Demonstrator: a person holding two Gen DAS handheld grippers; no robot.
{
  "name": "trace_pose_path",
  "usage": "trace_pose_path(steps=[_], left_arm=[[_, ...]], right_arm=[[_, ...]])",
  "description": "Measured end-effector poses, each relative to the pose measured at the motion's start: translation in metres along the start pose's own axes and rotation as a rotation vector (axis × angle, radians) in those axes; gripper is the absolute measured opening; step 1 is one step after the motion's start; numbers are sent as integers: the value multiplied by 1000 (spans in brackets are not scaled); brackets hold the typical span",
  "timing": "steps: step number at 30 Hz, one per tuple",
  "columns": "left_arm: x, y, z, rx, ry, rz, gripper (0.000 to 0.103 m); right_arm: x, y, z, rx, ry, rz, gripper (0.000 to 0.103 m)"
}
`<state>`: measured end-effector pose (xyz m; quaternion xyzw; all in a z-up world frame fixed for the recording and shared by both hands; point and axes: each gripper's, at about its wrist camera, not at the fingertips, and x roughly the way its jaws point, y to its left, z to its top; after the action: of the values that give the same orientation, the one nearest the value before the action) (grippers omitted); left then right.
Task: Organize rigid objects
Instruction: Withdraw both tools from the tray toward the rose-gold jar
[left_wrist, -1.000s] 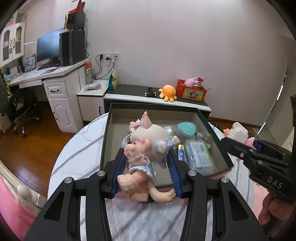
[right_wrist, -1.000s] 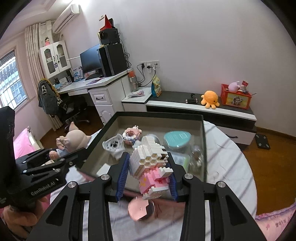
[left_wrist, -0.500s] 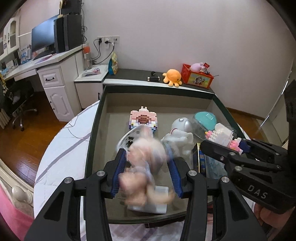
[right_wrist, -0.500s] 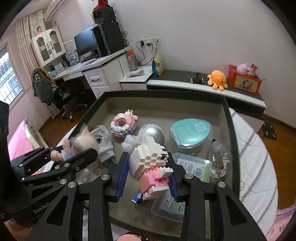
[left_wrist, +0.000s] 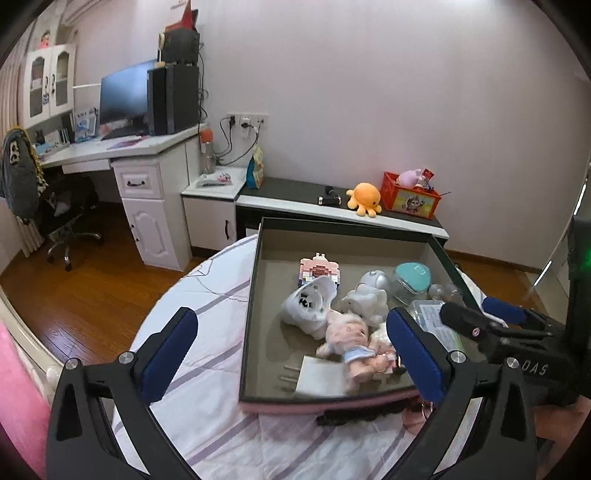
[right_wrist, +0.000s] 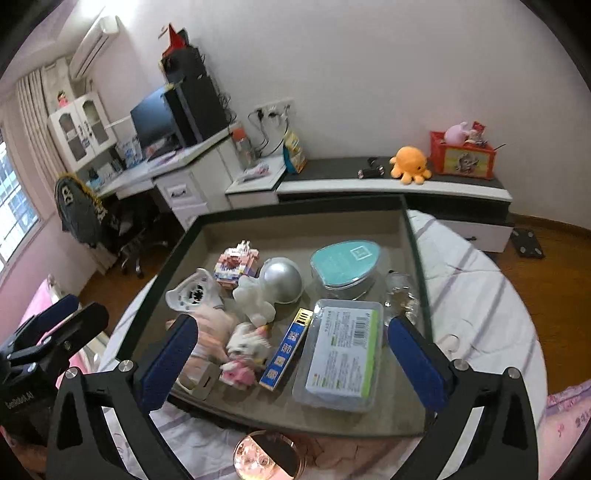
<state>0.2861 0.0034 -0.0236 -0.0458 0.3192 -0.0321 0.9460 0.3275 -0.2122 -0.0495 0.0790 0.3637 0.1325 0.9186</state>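
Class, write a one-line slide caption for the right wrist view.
Right gripper, jaws opening, above a box of toys.

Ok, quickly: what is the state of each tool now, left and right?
Left tool: jaws opening, holding nothing; pig doll lies in the box.
Right tool: jaws opening, holding nothing; block toy lies in the box.

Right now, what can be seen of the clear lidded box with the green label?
The clear box is a flat rounded rectangle of see-through plastic. A printed label with a green edge and a barcode shows at its top. It lies flat in the tray, near the front right corner. A blue packet lies along its left side, the teal case behind. It sits between the right gripper fingers, which are opening and clear of it.
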Motion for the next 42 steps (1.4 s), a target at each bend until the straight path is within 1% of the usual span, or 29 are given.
trace_pose_path(steps=[5, 9, 16, 20, 24, 26, 29, 33, 42], left_arm=[[-28, -4, -8, 7, -28, 11, 103], [-46, -8, -16, 10, -39, 7, 103], [-78, -10, -34, 5, -49, -3, 103], [-90, -14, -45, 9, -43, 7, 103], [-99, -16, -60, 23, -18, 47, 103], [-104, -16, -67, 21, -10, 51, 103], [-111, -18, -74, 26, -9, 50, 103], [-123, -21, -82, 37, -17, 49, 103], [-137, -24, -85, 42, -37, 48, 103]], right_arm=[[-35, 11, -5, 0, -62, -26, 103], [-65, 16, -12, -2, -101, -32, 103], [-116, 23, -34, -7, -162, -63, 103], [-134, 24, -49, 15, -170, -69, 103], [-159, 25, -67, 23, -219, -95, 103], [-169, 27, -77, 27, -242, -125, 103], [-180, 29, -88, 38, -252, -136, 103], [-184, 28, -99, 36, -242, -139, 103], [-193, 33, -108, 32, -244, -135, 103]])
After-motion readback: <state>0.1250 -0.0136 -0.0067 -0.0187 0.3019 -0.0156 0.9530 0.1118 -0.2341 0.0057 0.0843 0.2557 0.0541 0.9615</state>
